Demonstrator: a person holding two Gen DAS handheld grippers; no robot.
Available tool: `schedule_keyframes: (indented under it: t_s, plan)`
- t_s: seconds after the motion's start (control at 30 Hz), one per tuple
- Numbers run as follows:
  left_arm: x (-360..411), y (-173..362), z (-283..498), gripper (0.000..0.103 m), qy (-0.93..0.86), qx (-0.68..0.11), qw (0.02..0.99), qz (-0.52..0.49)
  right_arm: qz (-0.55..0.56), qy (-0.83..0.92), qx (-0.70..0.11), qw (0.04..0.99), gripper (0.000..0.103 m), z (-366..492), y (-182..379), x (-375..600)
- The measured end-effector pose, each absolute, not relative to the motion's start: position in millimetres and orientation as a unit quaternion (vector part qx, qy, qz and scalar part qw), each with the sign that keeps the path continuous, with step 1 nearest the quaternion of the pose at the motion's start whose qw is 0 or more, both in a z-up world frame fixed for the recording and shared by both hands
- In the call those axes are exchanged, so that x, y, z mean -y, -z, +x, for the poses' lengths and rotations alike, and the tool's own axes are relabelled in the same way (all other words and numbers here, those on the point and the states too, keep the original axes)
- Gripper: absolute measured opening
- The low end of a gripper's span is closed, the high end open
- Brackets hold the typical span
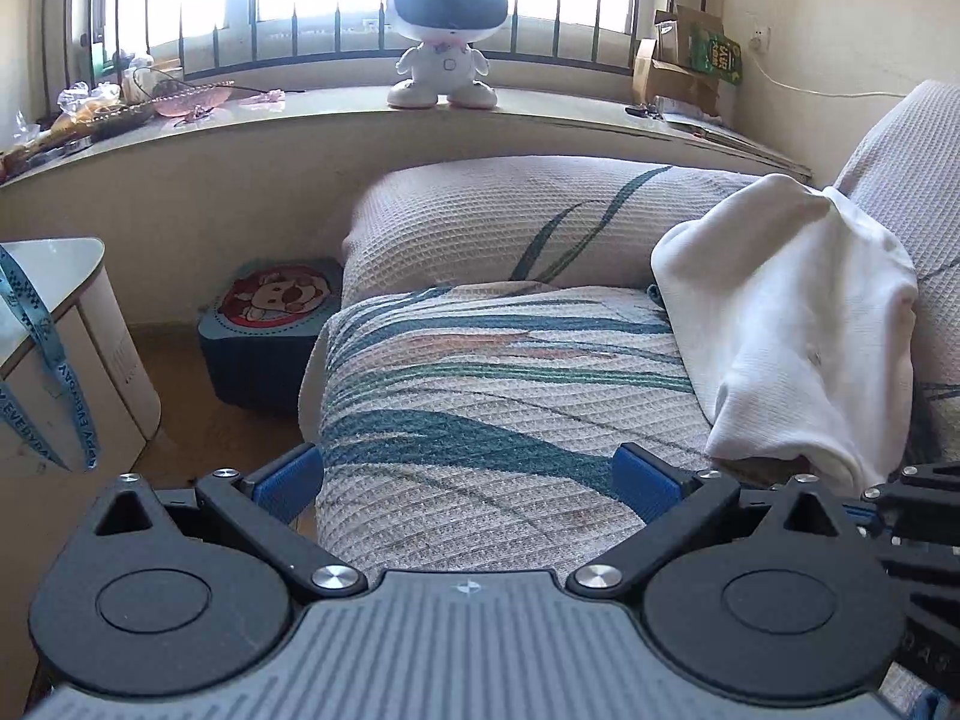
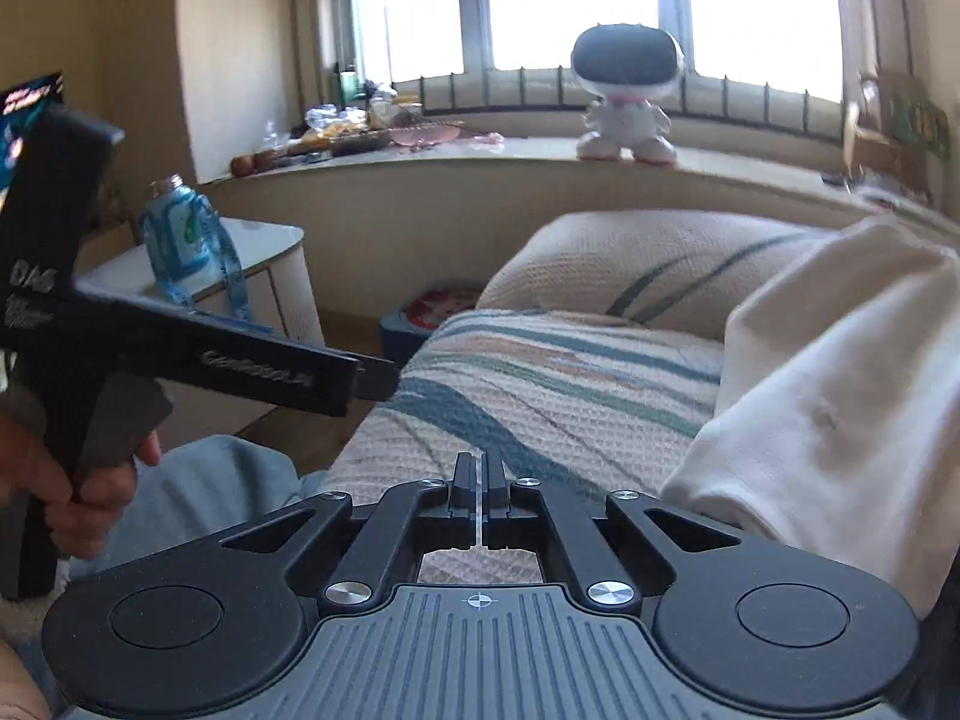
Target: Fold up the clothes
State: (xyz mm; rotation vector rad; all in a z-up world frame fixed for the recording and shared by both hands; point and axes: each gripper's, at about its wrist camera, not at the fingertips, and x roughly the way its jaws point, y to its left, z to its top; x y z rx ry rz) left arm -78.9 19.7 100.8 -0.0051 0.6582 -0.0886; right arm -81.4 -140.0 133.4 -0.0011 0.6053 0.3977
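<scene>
The cream-white knitted garment lay bunched on the right of the woven, leaf-patterned sofa cover, draped from the seat up against the backrest. Its lower edge was hidden behind the gripper bodies in both views, and its right side was cut off by the frame edge in the right wrist view, which was blurred.

The left gripper hovered above the seat with its blue-padded fingers spread wide apart, holding nothing. The right gripper had its black jaws drawn together with only a thin slit between them; nothing could be seen clamped there.

Legible writing: "EVERYDAY" on the blue printed strap hanging from the white rounded side table. The lettering on the left gripper's black handle was too blurred to read. The print on the green carton on the windowsill was too small to make out. A white toy robot with a dark visor stood on that sill.
</scene>
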Motion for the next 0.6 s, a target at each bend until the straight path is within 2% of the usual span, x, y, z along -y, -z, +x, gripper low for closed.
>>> schedule_keyframes:
  t_s: [0.13, 0.17, 0.2, 0.27, 0.6]
  plan:
    - [-6, -96, -77, 0.103, 0.068, -0.331, 0.941, 0.010, 0.017, -0.122, -0.302, 0.945, 0.016, -80, -134, 171]
    - [1, -95, -77, 0.103, 0.080, -0.332, 0.940, 0.018, 0.019, -0.101, -0.302, 0.948, 0.031, -81, -135, 182]
    - [9, -94, -76, 0.103, 0.093, -0.333, 0.938, 0.028, 0.025, -0.072, -0.299, 0.951, 0.051, -85, -133, 198]
    - [28, -91, -74, 0.103, 0.123, -0.333, 0.933, 0.053, 0.039, -0.013, -0.291, 0.956, 0.079, -91, -133, 229]
    - [150, -62, -57, 0.103, 0.254, -0.304, 0.897, 0.195, 0.094, 0.122, -0.258, 0.954, 0.078, -72, -126, 334]
